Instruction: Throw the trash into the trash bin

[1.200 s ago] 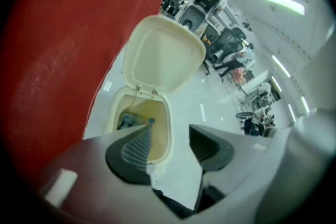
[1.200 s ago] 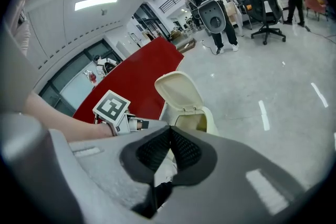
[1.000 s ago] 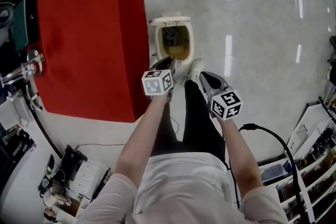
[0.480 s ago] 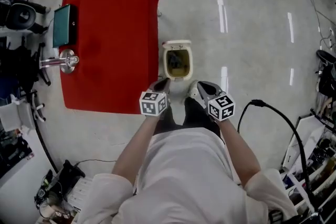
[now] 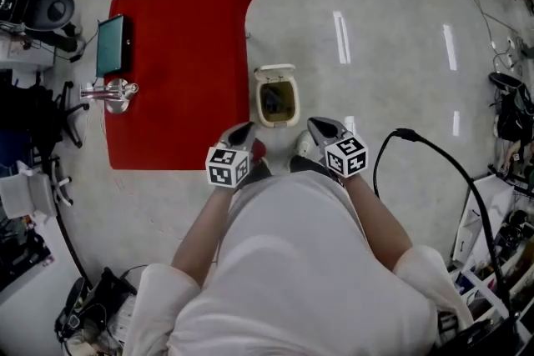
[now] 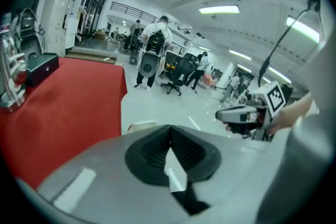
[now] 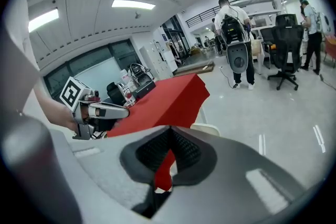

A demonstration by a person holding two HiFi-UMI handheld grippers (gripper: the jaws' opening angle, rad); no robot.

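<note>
Both forearms reach forward from the body, side by side, angled down toward 12 o'clock. The left gripper (image 5: 244,131) has its fingers (image 6: 149,150) pressed together on nothing. The right gripper (image 5: 319,126) has its fingers (image 7: 186,152) meeting too, also empty. The open trash bin (image 5: 258,96) stands on the floor (image 5: 375,54) at 12 o'clock from them, just beside the red bench (image 5: 179,96) at its 3 o'clock, with something dark inside.

Person in a loose off-white long-sleeved top (image 5: 292,263).
Its sleeves (image 5: 158,304) are bunched above the elbows; the grey moulded left gripper (image 5: 244,130) and right gripper (image 5: 319,126) each bear a white cube printed with black square markers.
</note>
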